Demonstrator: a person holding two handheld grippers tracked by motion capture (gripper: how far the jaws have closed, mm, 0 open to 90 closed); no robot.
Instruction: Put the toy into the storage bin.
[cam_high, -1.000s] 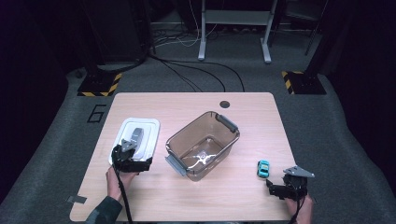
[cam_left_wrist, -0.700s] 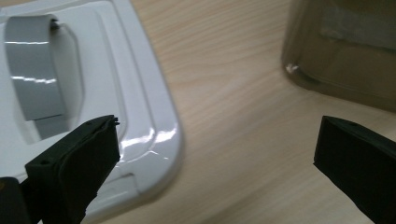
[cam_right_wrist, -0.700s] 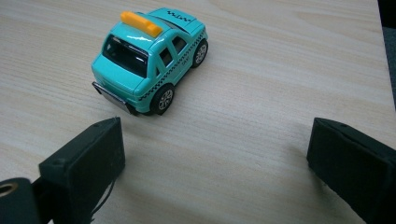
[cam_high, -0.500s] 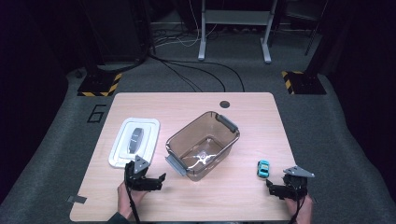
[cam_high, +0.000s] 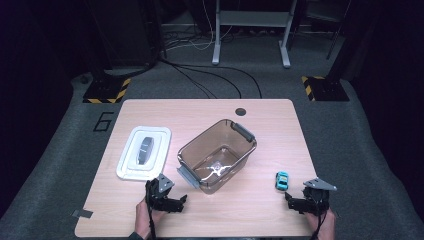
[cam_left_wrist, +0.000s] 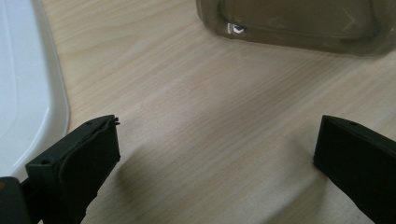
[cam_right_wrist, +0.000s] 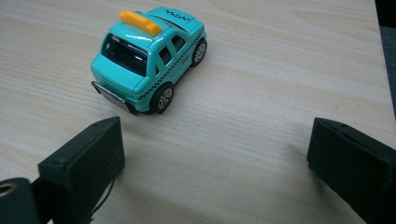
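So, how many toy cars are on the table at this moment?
1. The teal toy taxi stands on the wooden table near its right edge, just ahead of the open right gripper. The clear container holds none.

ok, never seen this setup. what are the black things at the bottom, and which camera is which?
No robot arm here: a person holds a two-jaw gripper in each hand. The high view looks down on the wooden table; the left gripper is at bottom left, the right gripper at bottom right. Each of the other two views comes from a camera riding on a gripper, so its black jaws rise from the bottom edge. On the table lie a white lid, a clear brownish bin and a teal toy car, which sits just ahead of the right gripper. Both grippers are open and hold nothing.
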